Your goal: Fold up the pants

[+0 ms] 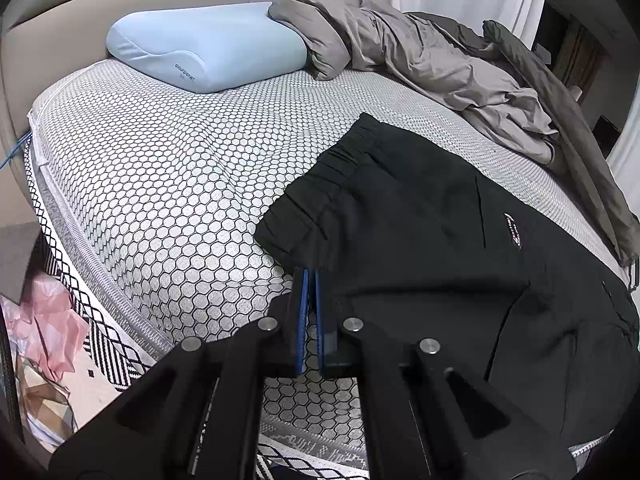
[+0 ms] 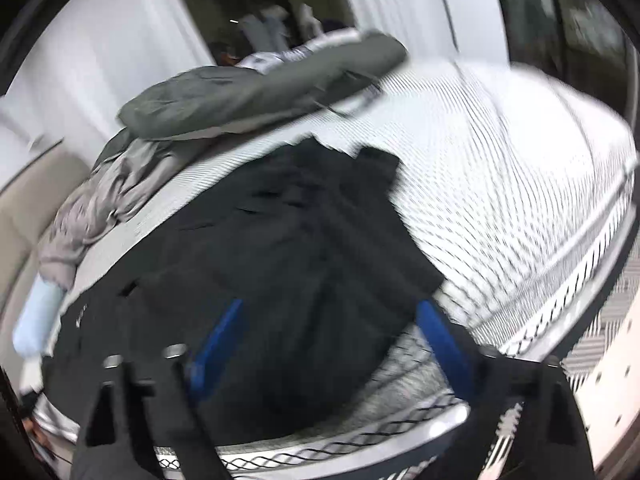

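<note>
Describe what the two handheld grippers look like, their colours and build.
Both match: the left gripper and the right gripper have matte black angular linkage arms joined by round silver pins, with flat blue pads lining the inner faces of the fingers. No cables, markings or sleeves show.

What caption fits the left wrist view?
Left gripper, shut, at the edge of black pants on a mattress.
</note>
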